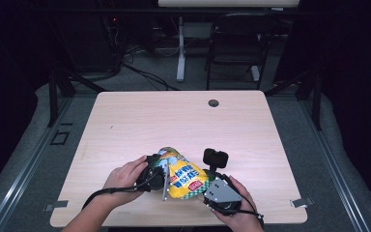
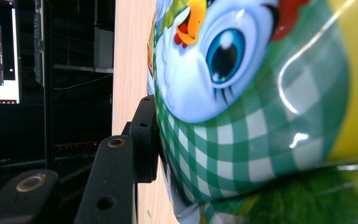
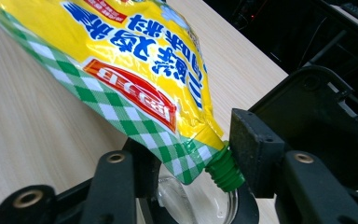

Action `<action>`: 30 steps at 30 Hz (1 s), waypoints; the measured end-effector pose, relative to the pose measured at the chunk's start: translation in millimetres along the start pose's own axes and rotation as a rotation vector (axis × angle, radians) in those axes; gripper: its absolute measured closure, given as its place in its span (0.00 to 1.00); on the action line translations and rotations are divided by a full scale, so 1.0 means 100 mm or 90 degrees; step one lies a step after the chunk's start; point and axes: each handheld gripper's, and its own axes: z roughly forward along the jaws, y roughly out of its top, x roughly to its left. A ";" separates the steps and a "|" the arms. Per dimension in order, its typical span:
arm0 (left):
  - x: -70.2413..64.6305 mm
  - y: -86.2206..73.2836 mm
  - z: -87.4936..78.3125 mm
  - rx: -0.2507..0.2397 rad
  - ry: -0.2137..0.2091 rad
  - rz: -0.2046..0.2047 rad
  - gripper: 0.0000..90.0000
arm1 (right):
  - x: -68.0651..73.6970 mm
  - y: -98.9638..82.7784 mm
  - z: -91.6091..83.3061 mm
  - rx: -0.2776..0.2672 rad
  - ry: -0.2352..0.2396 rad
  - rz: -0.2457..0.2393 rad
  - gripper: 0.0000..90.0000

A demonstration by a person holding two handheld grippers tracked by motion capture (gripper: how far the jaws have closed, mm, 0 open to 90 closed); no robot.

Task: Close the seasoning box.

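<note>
A yellow pouch (image 1: 186,176) with green check edging and a cartoon bird lies tilted near the table's front edge. My left gripper (image 1: 162,176) is shut on its left end. In the left gripper view the pouch (image 2: 261,116) bulges against the black left finger (image 2: 142,140), and the other jaw is hidden behind it. My right gripper (image 1: 204,187) comes in from the right. In the right gripper view the pouch (image 3: 135,60) slants down and its green ribbed spout (image 3: 223,172) sits between the jaws of the right gripper (image 3: 193,154), against the right pad (image 3: 251,149). The left pad is hidden.
The wooden table (image 1: 174,121) has a round cable hole (image 1: 213,103) near its far edge. A clear round thing (image 3: 196,205) sits low between the right jaws; I cannot tell what it is. Beyond the table stand a black chair (image 1: 236,43) and a white desk leg (image 1: 180,48).
</note>
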 end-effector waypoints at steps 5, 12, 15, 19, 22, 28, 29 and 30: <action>0.00 -0.01 0.00 -0.003 0.000 -0.002 0.66 | 0.01 0.00 0.01 0.002 -0.005 -0.005 0.64; 0.00 -0.01 -0.01 -0.004 0.000 -0.002 0.66 | 0.02 0.01 0.00 -0.001 -0.013 -0.026 0.67; 0.01 -0.01 -0.01 -0.004 -0.002 0.000 0.66 | 0.03 0.01 0.00 0.002 -0.017 -0.032 0.69; 0.02 0.00 -0.01 0.001 -0.003 0.005 0.66 | 0.04 0.01 0.00 0.006 -0.018 -0.037 0.70; 0.02 0.00 -0.02 0.001 -0.003 0.003 0.66 | 0.04 0.01 0.00 0.006 -0.020 -0.041 0.72; 0.05 0.01 -0.04 0.009 -0.007 0.015 0.66 | 0.05 0.02 0.00 0.006 -0.026 -0.056 0.76; 0.05 0.01 -0.04 0.008 -0.010 0.015 0.66 | 0.06 0.02 0.00 0.003 -0.024 -0.060 0.81; 0.05 0.01 -0.04 0.010 -0.010 0.016 0.67 | 0.06 0.02 0.00 0.002 -0.022 -0.065 0.81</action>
